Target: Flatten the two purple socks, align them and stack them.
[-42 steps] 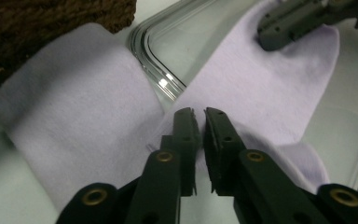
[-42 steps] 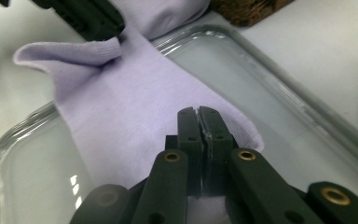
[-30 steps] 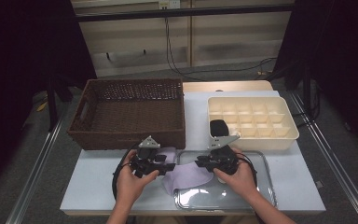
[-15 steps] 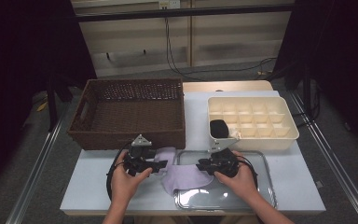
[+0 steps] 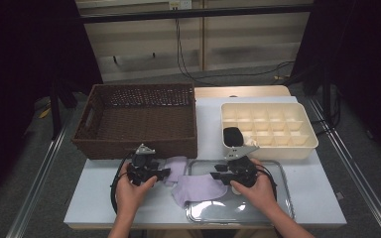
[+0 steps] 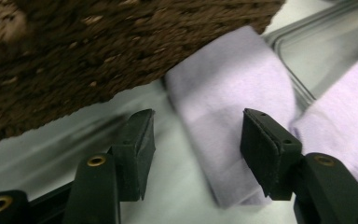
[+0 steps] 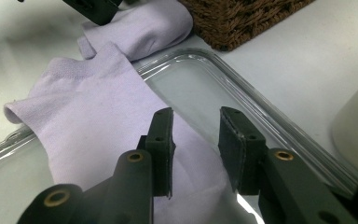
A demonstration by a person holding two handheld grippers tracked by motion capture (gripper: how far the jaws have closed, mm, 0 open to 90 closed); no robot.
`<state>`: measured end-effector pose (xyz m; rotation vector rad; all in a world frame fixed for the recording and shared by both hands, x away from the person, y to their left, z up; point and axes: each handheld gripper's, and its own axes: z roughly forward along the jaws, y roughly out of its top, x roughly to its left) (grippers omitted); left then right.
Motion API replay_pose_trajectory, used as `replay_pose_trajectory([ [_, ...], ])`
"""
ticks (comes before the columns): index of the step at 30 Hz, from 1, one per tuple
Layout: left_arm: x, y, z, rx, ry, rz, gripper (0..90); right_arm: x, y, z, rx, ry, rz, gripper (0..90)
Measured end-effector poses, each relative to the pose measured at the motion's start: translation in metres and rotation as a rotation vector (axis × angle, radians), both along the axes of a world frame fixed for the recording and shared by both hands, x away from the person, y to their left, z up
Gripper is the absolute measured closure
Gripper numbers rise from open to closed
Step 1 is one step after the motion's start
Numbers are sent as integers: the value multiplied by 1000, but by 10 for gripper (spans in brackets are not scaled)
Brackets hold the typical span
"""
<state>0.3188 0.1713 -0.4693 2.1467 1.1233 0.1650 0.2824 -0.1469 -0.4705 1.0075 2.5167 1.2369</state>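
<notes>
High view had both hands near the table's front edge with a lilac sock [image 5: 194, 187] between them, draped half over the left rim of a clear tray [image 5: 278, 208] and half on the table. The left gripper [image 5: 164, 173] was released, jaws apart just above the sock's folded end by the front wall of the wicker basket [image 5: 134, 121], nothing pinched; they'd just narrowed a bit. The right gripper [image 5: 217, 171] sat over the sock's other end in the tray, jaws just opening, pads off the fabric. A cream divided box [image 5: 268, 126] stood toward the back right
</notes>
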Motion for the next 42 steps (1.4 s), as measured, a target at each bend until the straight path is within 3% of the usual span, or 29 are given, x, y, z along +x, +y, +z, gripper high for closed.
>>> replay_pose_trajectory([
  [5,-2,-7,-3,46,-38,-9,429,-2,0,0,-9,-2,3,634],
  [6,-3,-8,-2,52,-32,-23,519,-3,0,0,-9,-1,-2,631],
  [8,-4,-10,-1,64,-34,-30,590,-3,-2,1,-2,-9,-1,623],
  [10,-4,-12,-1,44,-5,-48,720,-3,-1,1,-3,-7,-4,622],
  [15,-3,-13,0,31,19,-57,842,-4,0,0,-11,-6,-1,609],
  [18,-3,-15,6,28,29,-60,857,-4,-1,0,-9,-6,-2,591],
  [27,-13,-24,38,-19,-49,-118,860,-4,0,1,-4,-7,-8,539],
  [29,-16,-31,42,-4,-65,-142,861,-5,1,1,-6,-8,-4,536],
  [34,-18,-41,43,-45,-59,-183,861,-5,0,0,-9,-5,-7,527],
  [38,-19,-49,37,-28,-44,-211,861,-4,1,0,-8,-6,-4,522],
  [42,-19,-52,33,-36,-31,-220,859,-4,1,-1,-14,-2,-4,516],
])
